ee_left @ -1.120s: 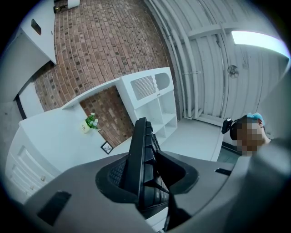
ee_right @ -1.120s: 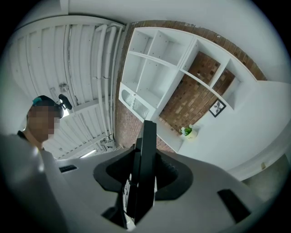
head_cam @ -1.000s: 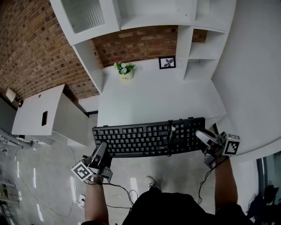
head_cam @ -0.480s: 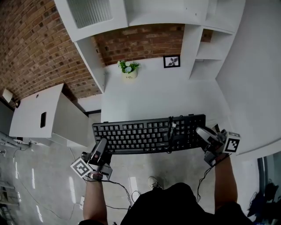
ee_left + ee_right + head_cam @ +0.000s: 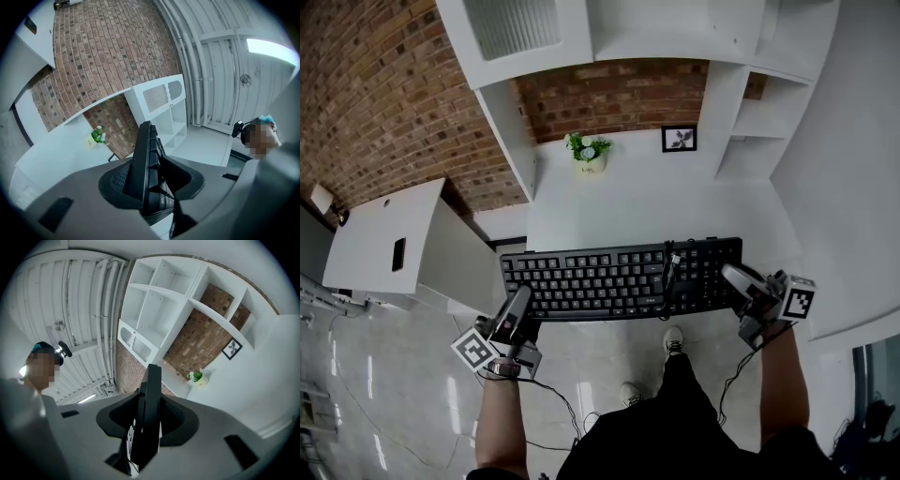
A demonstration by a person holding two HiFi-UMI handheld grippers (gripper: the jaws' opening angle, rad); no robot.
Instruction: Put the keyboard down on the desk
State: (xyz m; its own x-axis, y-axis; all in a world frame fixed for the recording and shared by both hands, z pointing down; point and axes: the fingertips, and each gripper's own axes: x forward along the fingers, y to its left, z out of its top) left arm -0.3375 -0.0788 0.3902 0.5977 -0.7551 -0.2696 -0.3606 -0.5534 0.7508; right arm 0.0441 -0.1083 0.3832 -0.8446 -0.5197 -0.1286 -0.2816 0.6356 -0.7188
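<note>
A black keyboard point(image 5: 619, 279) is held level in the air, over the near edge of the white desk point(image 5: 647, 202), with its cable bundled on its right part. My left gripper point(image 5: 521, 309) is shut on its left front corner, and my right gripper point(image 5: 736, 281) is shut on its right end. In the left gripper view the keyboard point(image 5: 147, 164) stands edge-on, clamped between the jaws of the left gripper point(image 5: 150, 187). The right gripper view shows the same keyboard point(image 5: 150, 404) edge-on inside the jaws of the right gripper point(image 5: 145, 427).
A small potted plant point(image 5: 589, 150) and a framed picture point(image 5: 680, 139) stand at the back of the desk against the brick wall. White shelving point(image 5: 750, 84) rises above and to the right. A white side cabinet point(image 5: 394, 244) sits at the left. The person's legs and shoes point(image 5: 672, 339) are below the keyboard.
The keyboard, carried by both grippers, has shifted slightly forward toward the desk. The person has stepped forward, a shoe now showing under the keyboard.
</note>
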